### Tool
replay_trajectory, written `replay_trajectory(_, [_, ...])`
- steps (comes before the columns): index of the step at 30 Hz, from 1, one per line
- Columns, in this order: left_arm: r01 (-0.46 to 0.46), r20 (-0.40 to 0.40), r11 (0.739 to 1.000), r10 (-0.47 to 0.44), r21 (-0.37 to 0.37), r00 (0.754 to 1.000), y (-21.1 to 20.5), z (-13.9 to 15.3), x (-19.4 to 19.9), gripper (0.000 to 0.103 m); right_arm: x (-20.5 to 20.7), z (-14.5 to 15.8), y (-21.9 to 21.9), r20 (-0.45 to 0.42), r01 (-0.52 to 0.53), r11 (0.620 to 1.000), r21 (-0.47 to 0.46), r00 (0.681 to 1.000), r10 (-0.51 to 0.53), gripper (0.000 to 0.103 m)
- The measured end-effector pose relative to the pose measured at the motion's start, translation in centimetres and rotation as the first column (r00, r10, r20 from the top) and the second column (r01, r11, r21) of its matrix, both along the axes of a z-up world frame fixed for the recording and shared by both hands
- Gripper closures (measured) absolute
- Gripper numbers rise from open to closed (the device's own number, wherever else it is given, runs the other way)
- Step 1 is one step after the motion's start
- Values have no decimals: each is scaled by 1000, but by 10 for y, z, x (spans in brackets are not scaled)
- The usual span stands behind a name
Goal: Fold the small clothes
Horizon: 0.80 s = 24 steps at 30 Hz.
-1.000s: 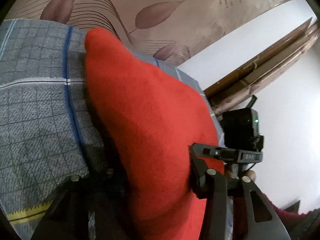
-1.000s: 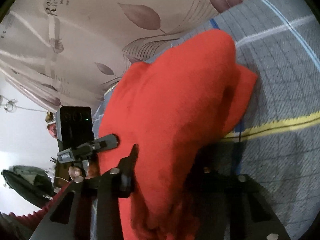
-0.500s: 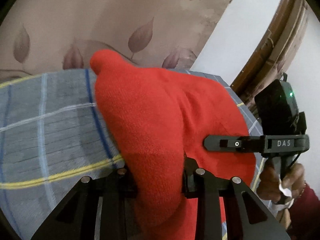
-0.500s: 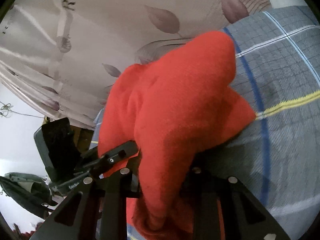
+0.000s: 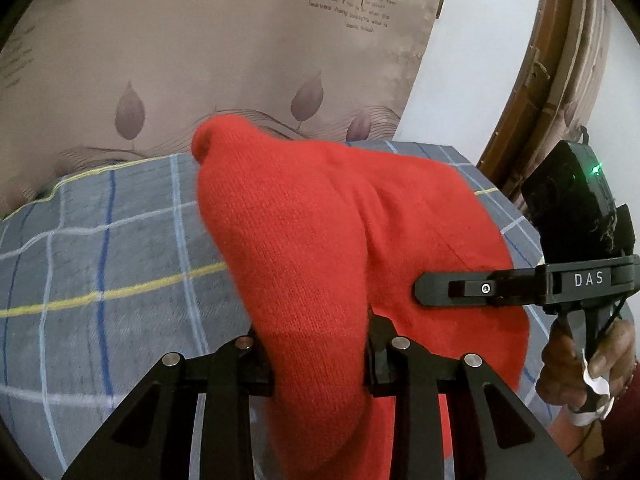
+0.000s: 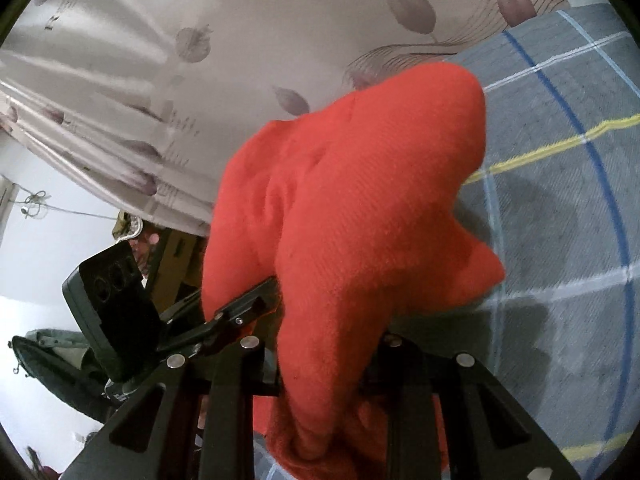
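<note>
Both the left gripper (image 5: 318, 354) and right gripper (image 6: 326, 360) clench the red knit garment (image 5: 340, 232); it looks soft, light and floppy, best pinched at its edges.

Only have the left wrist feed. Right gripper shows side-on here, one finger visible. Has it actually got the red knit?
Observer: Yes. In the right wrist view the red knit garment is pinched between both fingers of the right gripper.
Operator: Any cloth loose on that side?
Observer: One corner sticks out to the right over the checked sheet and casts a shadow on it.
Operator: Anything under the jaws?
Observer: A crumpled wad of the same knit hangs below them, close to the camera.
</note>
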<state>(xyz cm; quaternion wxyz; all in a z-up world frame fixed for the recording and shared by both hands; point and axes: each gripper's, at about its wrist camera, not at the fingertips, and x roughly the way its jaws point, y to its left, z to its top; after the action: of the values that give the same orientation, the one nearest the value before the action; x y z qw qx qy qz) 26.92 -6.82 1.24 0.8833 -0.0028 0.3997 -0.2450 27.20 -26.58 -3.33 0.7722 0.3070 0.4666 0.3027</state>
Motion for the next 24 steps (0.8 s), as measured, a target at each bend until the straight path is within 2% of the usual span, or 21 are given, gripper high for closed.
replay_trajectory(12, [-15, 19, 999, 14, 36, 1000, 22, 2, -67, 72, -51, 6, 32, -18, -15, 1000, 17, 1000, 15, 79])
replay_trajectory(24, [-34, 4, 999, 34, 18, 999, 43, -2, -107, 72, -84, 3, 50, -28, -50, 999, 15, 998, 50, 79])
